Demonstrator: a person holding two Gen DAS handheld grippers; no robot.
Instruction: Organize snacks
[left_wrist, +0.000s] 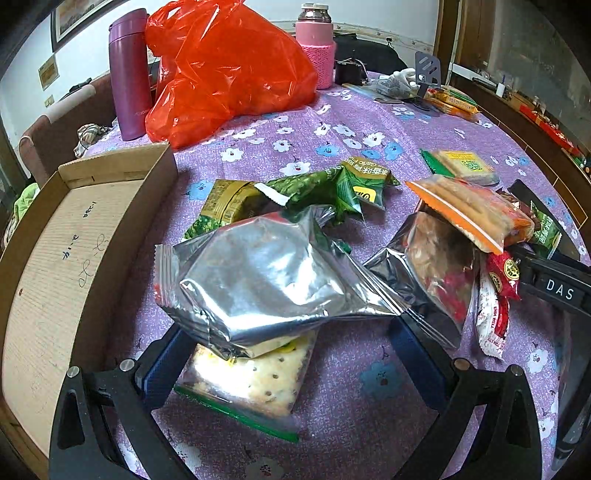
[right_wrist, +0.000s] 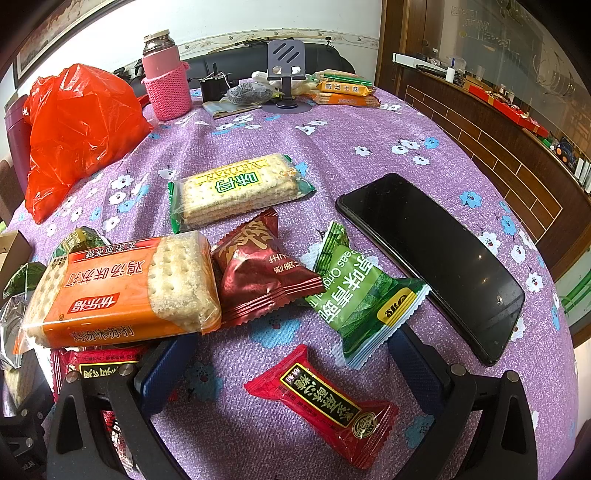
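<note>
So far nothing is sorted: my cardboard box (left_wrist: 70, 258) at the table's left edge shows only its bare scribbled floor, no snack in the part I can see.

Left gripper (left_wrist: 288, 332): jaws spread wide, holding nothing. A silver foil packet (left_wrist: 266, 273) lies between the fingers, over a green-edged cracker pack (left_wrist: 255, 384); whether the pads touch the foil I cannot tell.

Right gripper (right_wrist: 284, 354): also wide apart and empty. A red candy packet (right_wrist: 325, 402) lies on the cloth between its fingers.

Still loose on the purple floral tablecloth (right_wrist: 332, 129):
- orange soda-cracker pack (right_wrist: 122, 291), resting on other packets
- dark red wrapper (right_wrist: 258, 273)
- green pea packet (right_wrist: 362, 295)
- Weidan cracker pack (right_wrist: 236, 188)

A black phone (right_wrist: 436, 258) lies just right of the pile. My judgement: task barely begun; every visible snack remains to be moved.
</note>
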